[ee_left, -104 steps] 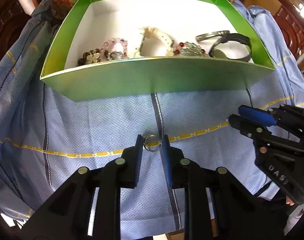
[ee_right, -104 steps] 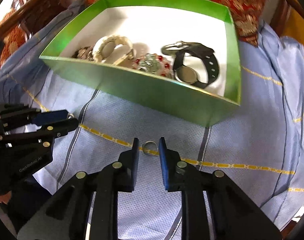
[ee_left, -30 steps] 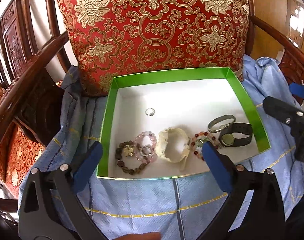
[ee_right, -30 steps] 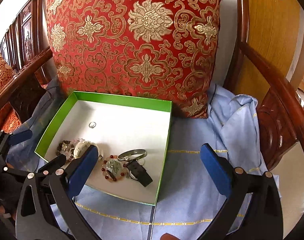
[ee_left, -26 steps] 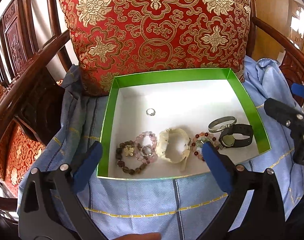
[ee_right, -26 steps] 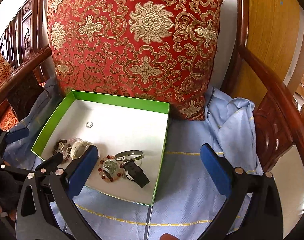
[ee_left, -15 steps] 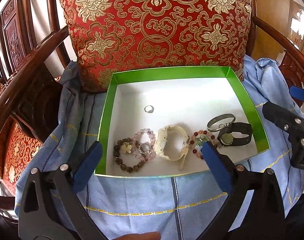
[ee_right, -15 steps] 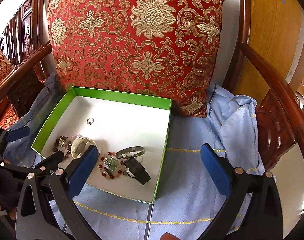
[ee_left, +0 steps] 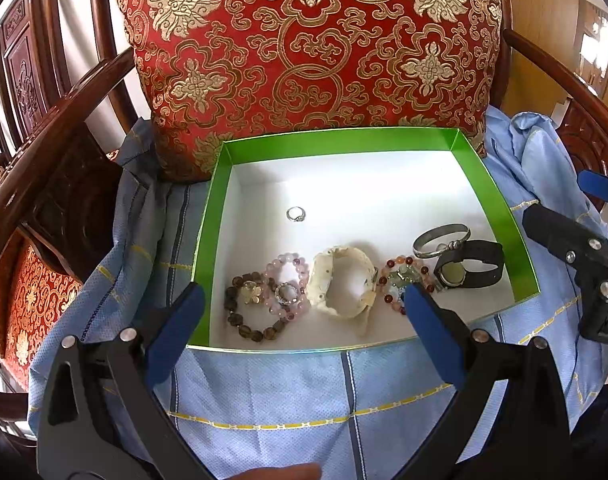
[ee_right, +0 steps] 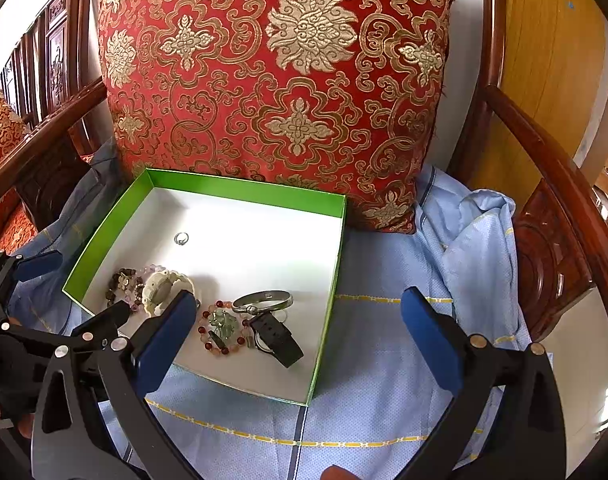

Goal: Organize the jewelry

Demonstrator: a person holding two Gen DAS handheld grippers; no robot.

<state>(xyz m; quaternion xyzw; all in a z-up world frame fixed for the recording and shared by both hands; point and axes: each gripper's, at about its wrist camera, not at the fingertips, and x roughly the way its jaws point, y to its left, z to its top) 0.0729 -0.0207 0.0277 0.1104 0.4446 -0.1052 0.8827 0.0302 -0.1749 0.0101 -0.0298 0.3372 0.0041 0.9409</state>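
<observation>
A green box with a white floor rests on a blue cloth over a chair seat. Inside lie a small silver ring, a brown bead bracelet, a pink bead bracelet, a cream bangle, a red and green bead bracelet, a silver bangle and a black watch. My left gripper hangs open before the box's near wall, holding nothing. My right gripper is open and empty, over the box's right edge.
A red and gold cushion stands upright behind the box. Dark wooden armrests flank the seat. The blue cloth is bunched at the right. A fingertip shows at the bottom edge.
3.5 s ago each gripper sat low with a ring between its nearly shut fingers on the cloth. Now both are wide open, raised and drawn back, and a ring lies in the box.
</observation>
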